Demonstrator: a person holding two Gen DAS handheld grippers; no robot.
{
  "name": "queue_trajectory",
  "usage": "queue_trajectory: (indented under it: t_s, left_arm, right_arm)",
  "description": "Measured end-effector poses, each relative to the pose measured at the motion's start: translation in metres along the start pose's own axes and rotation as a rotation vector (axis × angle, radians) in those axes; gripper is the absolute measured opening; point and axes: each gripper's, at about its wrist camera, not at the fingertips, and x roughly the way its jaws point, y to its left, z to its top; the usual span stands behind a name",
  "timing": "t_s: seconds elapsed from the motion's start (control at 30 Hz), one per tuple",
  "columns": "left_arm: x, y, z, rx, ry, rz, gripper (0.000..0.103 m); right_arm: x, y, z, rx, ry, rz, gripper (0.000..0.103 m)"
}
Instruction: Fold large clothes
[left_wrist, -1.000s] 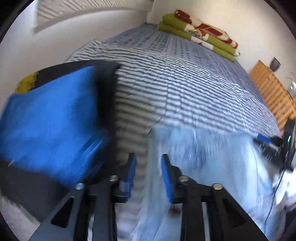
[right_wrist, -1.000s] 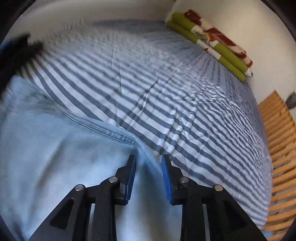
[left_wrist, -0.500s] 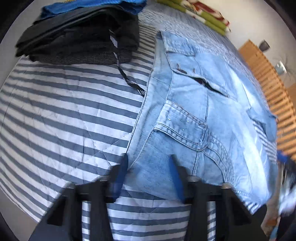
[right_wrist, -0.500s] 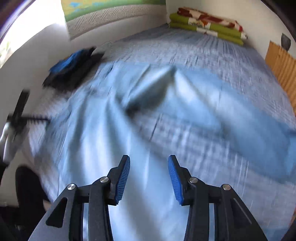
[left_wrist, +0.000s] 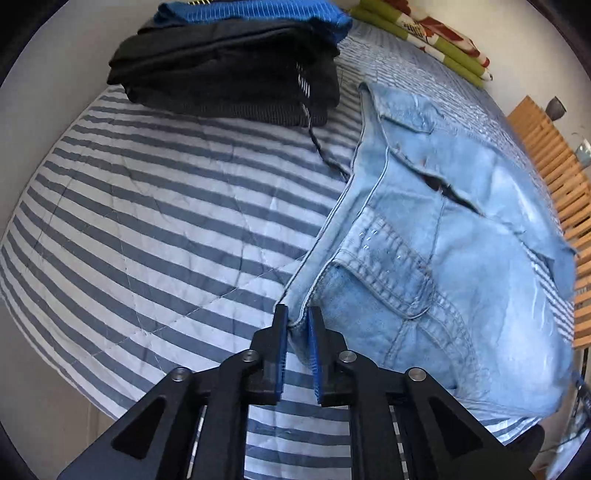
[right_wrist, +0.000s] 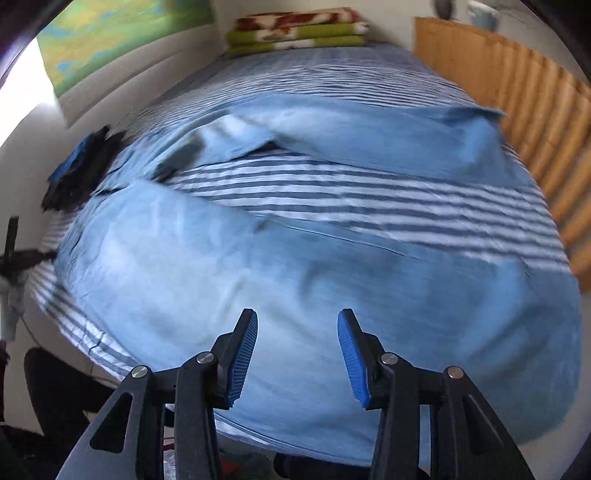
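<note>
Light blue jeans (left_wrist: 443, 240) lie spread on the striped bed cover (left_wrist: 166, 206), pockets up. My left gripper (left_wrist: 295, 328) points steeply down at their near left corner. The denim edge sits between its blue pads, which pinch it, and the jaws are opening slightly. In the right wrist view the jeans (right_wrist: 258, 266) are blurred, with a band of striped cover (right_wrist: 369, 188) showing between the two legs. My right gripper (right_wrist: 297, 343) hovers open above the near leg with nothing between its fingers.
A stack of folded dark and blue clothes (left_wrist: 229, 70) sits on the bed left of the jeans, also seen in the right wrist view (right_wrist: 79, 173). Folded green and red blankets (right_wrist: 295, 31) lie at the far end. A wooden slatted panel (right_wrist: 517, 110) runs along the right side.
My left gripper swung from the clothes stack to the jeans' near corner and narrowed from straddling the edge to pinching it. My right gripper swept across the jeans and opened wider.
</note>
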Motion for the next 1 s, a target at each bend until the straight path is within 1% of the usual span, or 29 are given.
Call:
queue_trajectory:
  t_s: [0.07, 0.13, 0.2, 0.23, 0.3, 0.33, 0.4, 0.43, 0.47, 0.53, 0.6, 0.63, 0.67, 0.7, 0.73, 0.83, 0.9, 0.93, 1.0]
  left_arm:
    - [-0.017, -0.008, 0.003, 0.015, -0.054, 0.019, 0.015]
    - [-0.039, -0.023, 0.006, 0.057, -0.108, 0.029, 0.015]
    - [-0.062, -0.049, 0.008, 0.115, -0.154, -0.002, 0.016]
    - [-0.073, -0.066, 0.008, 0.155, -0.166, -0.022, 0.018]
    - [-0.076, -0.097, 0.008, 0.203, -0.177, -0.043, 0.029]
    - [-0.077, -0.116, 0.007, 0.244, -0.175, -0.065, 0.030]
    - [-0.068, -0.166, 0.006, 0.353, -0.159, -0.094, 0.030]
    - [-0.066, -0.183, 0.002, 0.395, -0.157, -0.092, 0.030]
    - [-0.057, -0.211, 0.000, 0.457, -0.161, -0.079, 0.030]
    - [-0.047, -0.257, -0.005, 0.552, -0.157, -0.063, 0.030]
    - [-0.025, -0.313, -0.008, 0.665, -0.146, -0.065, 0.031]
    - [-0.014, -0.335, -0.008, 0.709, -0.146, -0.054, 0.032]
    - [-0.004, -0.357, -0.009, 0.758, -0.152, -0.035, 0.036]
    - [0.007, -0.376, -0.011, 0.810, -0.160, -0.011, 0.040]
    - [0.024, -0.401, -0.011, 0.870, -0.165, 0.023, 0.041]
    - [0.064, -0.437, -0.004, 0.925, -0.136, 0.071, 0.042]
    - [0.084, -0.449, 0.003, 0.929, -0.114, 0.079, 0.042]
    - [0.097, -0.455, 0.008, 0.931, -0.100, 0.070, 0.042]
    - [0.112, -0.462, 0.011, 0.947, -0.095, 0.073, 0.047]
  right_arm:
    - [-0.014, -0.029, -0.007, 0.068, -0.023, -0.038, 0.041]
    - [-0.028, -0.054, -0.012, 0.127, -0.056, -0.070, 0.041]
    - [-0.038, -0.078, -0.013, 0.177, -0.087, -0.107, 0.042]
    - [-0.041, -0.088, -0.011, 0.205, -0.103, -0.129, 0.042]
    - [-0.042, -0.110, -0.009, 0.268, -0.130, -0.150, 0.042]
    - [-0.040, -0.120, -0.005, 0.304, -0.139, -0.150, 0.042]
    - [-0.029, -0.139, 0.008, 0.365, -0.151, -0.144, 0.042]
    - [-0.021, -0.147, 0.017, 0.388, -0.156, -0.156, 0.042]
    - [-0.012, -0.154, 0.028, 0.414, -0.155, -0.163, 0.042]
    - [0.006, -0.164, 0.050, 0.446, -0.158, -0.149, 0.042]
    - [0.024, -0.168, 0.073, 0.460, -0.167, -0.171, 0.042]
    - [0.033, -0.170, 0.085, 0.467, -0.169, -0.175, 0.042]
    - [0.044, -0.173, 0.097, 0.478, -0.165, -0.168, 0.042]
    - [0.053, -0.176, 0.107, 0.492, -0.161, -0.161, 0.042]
    - [0.061, -0.180, 0.116, 0.511, -0.159, -0.153, 0.042]
    - [0.082, -0.206, 0.134, 0.611, -0.155, -0.144, 0.042]
    - [0.091, -0.231, 0.138, 0.713, -0.164, -0.134, 0.042]
    - [0.095, -0.244, 0.140, 0.767, -0.171, -0.129, 0.042]
    - [0.104, -0.267, 0.141, 0.868, -0.184, -0.107, 0.042]
